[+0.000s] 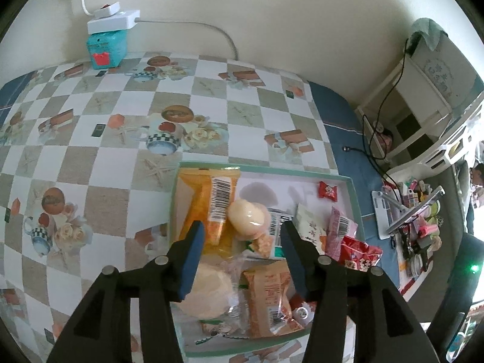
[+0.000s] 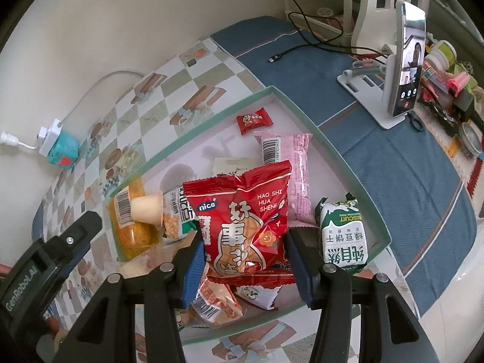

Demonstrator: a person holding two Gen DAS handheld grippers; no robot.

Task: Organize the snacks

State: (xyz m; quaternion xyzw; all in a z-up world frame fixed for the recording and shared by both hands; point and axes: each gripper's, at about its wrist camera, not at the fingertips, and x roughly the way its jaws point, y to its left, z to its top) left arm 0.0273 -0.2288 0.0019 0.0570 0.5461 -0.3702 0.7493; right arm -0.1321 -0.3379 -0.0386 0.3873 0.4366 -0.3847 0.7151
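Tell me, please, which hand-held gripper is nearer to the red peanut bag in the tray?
Right. The right hand-held gripper has the red peanut bag between its fingers; the left hand-held gripper hangs beside it, over other snacks.

Right wrist view. The right gripper (image 2: 245, 260) holds a red peanut bag (image 2: 242, 220) between its blue pads (image 2: 193, 269), above a shallow green-rimmed tray (image 2: 348, 163). In the tray lie a pink packet (image 2: 298, 166), a green-and-white biscuit pack (image 2: 345, 239), a red candy (image 2: 254, 120) and a jelly cup (image 2: 146, 208). A phone (image 2: 407, 60) stands upright on a white stand beyond the tray.
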